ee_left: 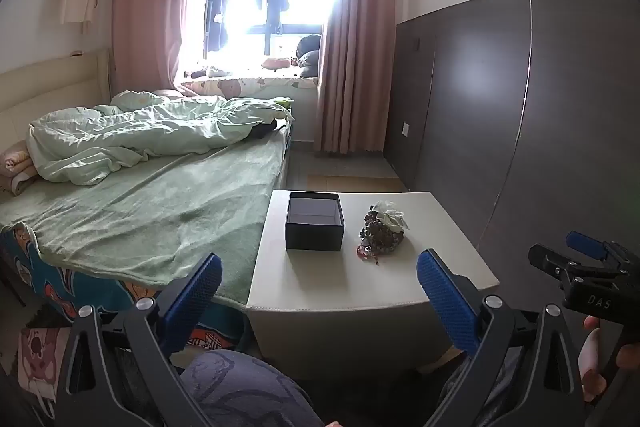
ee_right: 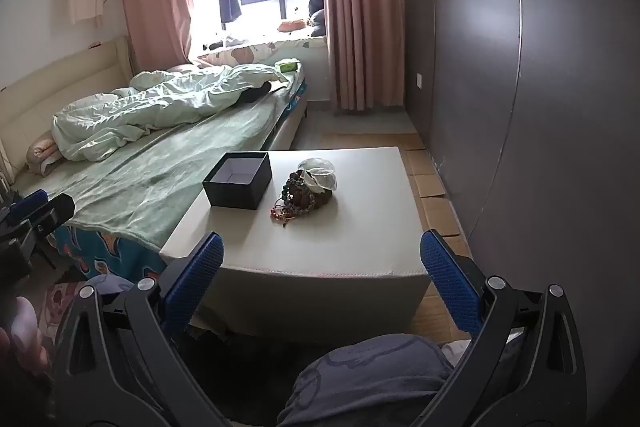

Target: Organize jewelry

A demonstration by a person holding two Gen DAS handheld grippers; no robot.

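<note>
A pile of jewelry (ee_left: 380,230) lies on a low white table (ee_left: 320,287): dark bead strands, a red string piece and a pale clear bag on top. An open, empty black box (ee_left: 315,227) stands just left of the pile. Both show in the right wrist view too, the pile (ee_right: 308,191) and the box (ee_right: 238,185). My left gripper (ee_left: 320,291) is open and empty, held back off the table's near edge. My right gripper (ee_right: 322,269) is open and empty, also short of the table. The right gripper also shows at the right edge of the left wrist view (ee_left: 580,267).
A bed (ee_left: 140,195) with a green blanket and rumpled duvet runs along the table's left side. A dark grey wall panel (ee_left: 540,115) stands on the right. Pink curtains (ee_left: 352,67) frame a bright window at the back. My knees sit below the table's near edge.
</note>
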